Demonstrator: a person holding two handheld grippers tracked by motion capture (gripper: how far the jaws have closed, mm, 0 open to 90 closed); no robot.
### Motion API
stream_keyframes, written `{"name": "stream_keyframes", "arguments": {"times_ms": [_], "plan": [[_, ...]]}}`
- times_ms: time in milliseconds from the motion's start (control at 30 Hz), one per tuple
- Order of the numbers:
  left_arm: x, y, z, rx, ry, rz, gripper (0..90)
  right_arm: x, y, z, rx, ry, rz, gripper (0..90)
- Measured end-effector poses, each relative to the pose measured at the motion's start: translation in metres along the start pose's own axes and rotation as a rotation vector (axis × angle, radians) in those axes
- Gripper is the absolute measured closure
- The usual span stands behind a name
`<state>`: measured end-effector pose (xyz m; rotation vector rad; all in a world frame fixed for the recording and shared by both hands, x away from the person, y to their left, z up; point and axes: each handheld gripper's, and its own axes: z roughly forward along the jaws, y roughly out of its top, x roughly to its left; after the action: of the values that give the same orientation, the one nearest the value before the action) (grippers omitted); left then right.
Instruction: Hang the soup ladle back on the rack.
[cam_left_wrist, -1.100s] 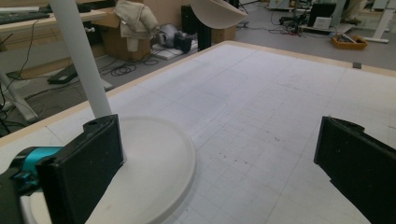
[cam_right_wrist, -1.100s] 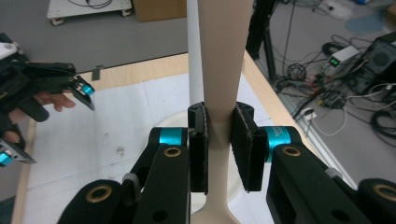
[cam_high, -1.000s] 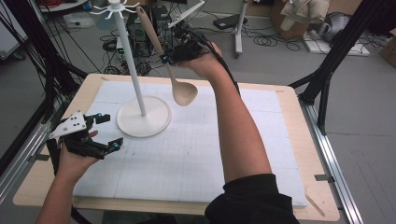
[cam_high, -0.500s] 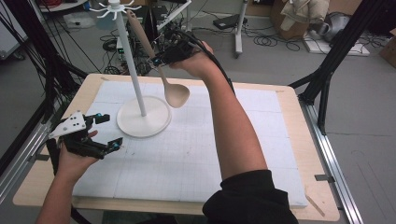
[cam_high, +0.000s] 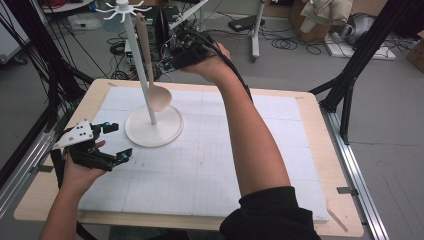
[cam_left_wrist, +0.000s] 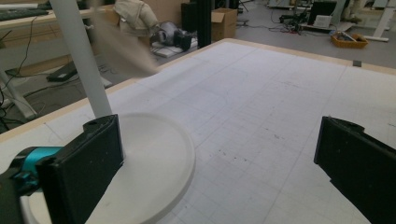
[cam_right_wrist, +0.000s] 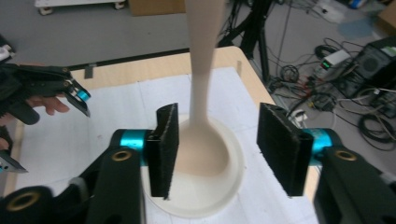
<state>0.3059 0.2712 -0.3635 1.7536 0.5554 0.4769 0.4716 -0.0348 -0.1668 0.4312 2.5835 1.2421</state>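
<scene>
Spoon (cam_high: 159, 97) without readable writing

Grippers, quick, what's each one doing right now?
Left gripper: open, holding nothing.
Right gripper: open, wooden spoon hanging between its jaws, ungripped.

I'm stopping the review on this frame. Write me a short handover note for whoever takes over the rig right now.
Right gripper: raised beside the stand's top, jaws open, holding nothing.
Left gripper: open, low over the mat, left of the stand's base, holding nothing.
Spoon: hangs bowl-down from a hook at the top of the stand, above its round base.
Done: spoon looks hung and released.
Left: probably draw the right gripper clear and check that the spoon hangs steady.
</scene>
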Motion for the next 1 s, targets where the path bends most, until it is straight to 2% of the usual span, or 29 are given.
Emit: {"name": "stream_keyframes", "arguments": {"times_ms": [233,300,500,700,867,1000], "plan": [[-0.002,0.002,0.001,-0.005,-0.005,0.0,1.7,0.003,-0.027,-0.023,-0.005,-0.036,0.02,36.6],[-0.003,0.002,0.001,-0.006,-0.007,0.001,1.7,0.005,-0.037,-0.033,-0.009,-0.041,0.033,34.9],[-0.003,0.005,0.001,-0.008,-0.011,-0.007,1.7,0.008,-0.071,-0.066,-0.038,-0.097,0.058,26.4],[-0.002,0.008,-0.001,-0.013,-0.008,-0.009,1.7,0.011,-0.116,-0.097,-0.086,-0.154,0.151,15.7],[0.0,0.007,-0.003,-0.013,-0.004,-0.02,1.7,0.016,-0.158,-0.113,-0.146,-0.172,0.227,13.0],[0.0,0.005,-0.002,-0.008,-0.026,-0.028,1.7,0.022,-0.19,-0.121,-0.191,-0.21,0.263,12.5]]}}
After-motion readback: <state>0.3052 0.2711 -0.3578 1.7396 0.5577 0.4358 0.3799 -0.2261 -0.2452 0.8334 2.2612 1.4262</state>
